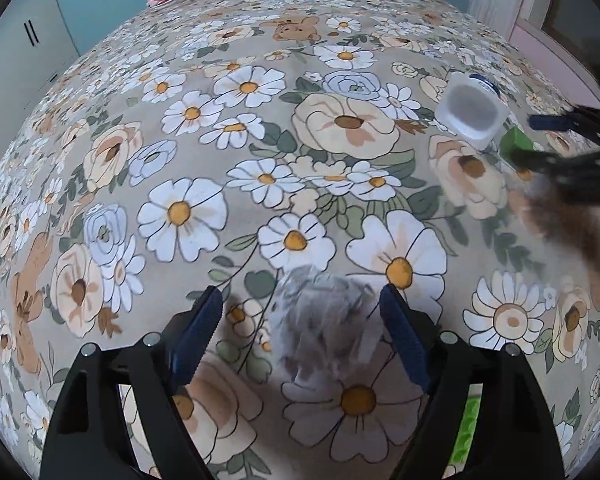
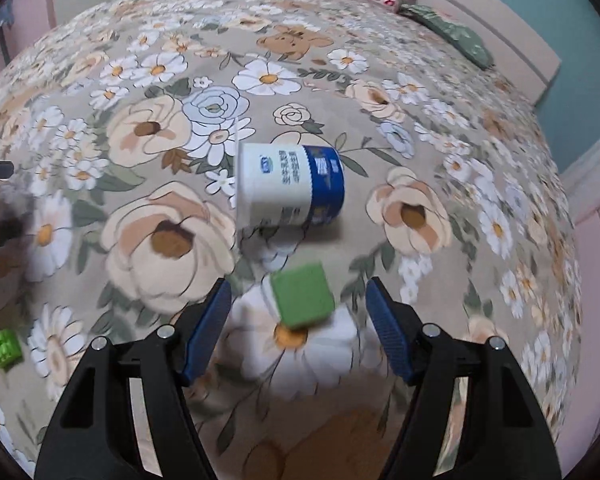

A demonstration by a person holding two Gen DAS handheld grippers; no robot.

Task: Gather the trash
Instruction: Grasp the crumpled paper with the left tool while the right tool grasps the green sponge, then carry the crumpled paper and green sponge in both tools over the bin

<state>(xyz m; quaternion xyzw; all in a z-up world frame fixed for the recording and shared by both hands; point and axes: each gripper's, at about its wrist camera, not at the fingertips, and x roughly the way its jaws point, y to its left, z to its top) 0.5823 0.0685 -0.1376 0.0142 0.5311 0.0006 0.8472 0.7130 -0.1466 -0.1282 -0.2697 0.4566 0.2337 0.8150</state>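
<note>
1. Looking through the left wrist camera, I saw my left gripper (image 1: 300, 334) spread wide above the floral bedspread (image 1: 180, 128), holding nothing
2. A blurred, translucent grey scrap (image 1: 324, 320), which looked like crumpled plastic film, lay between the blue pads (image 1: 196, 340), nearer the right-hand one; I could not tell whether either pad touched it
3. Further right in that view a white plastic cup (image 1: 471, 114) lay on its side with its open mouth turned toward the camera
4. Just beside it sat a green block (image 1: 514, 142), and the dark fingers of my right gripper (image 1: 536, 140) reached in from the right edge on either side of that block
5. A brown blurred smear filled the right edge below those fingers; I could not tell what it was
6. Turning to the right wrist camera, a small ridged green piece (image 2: 3, 347) lay at the far left on the cover
7. Near the centre the white cup (image 2: 290, 186) showed a blue band and printed label, lying sideways on the bedspread (image 2: 420, 100)
8. Just below it the green block (image 2: 303, 294) sat on the cover between the tips of my right gripper (image 2: 298, 312), which was also spread wide and gripping nothing, with gaps visible on both sides of the block
</note>
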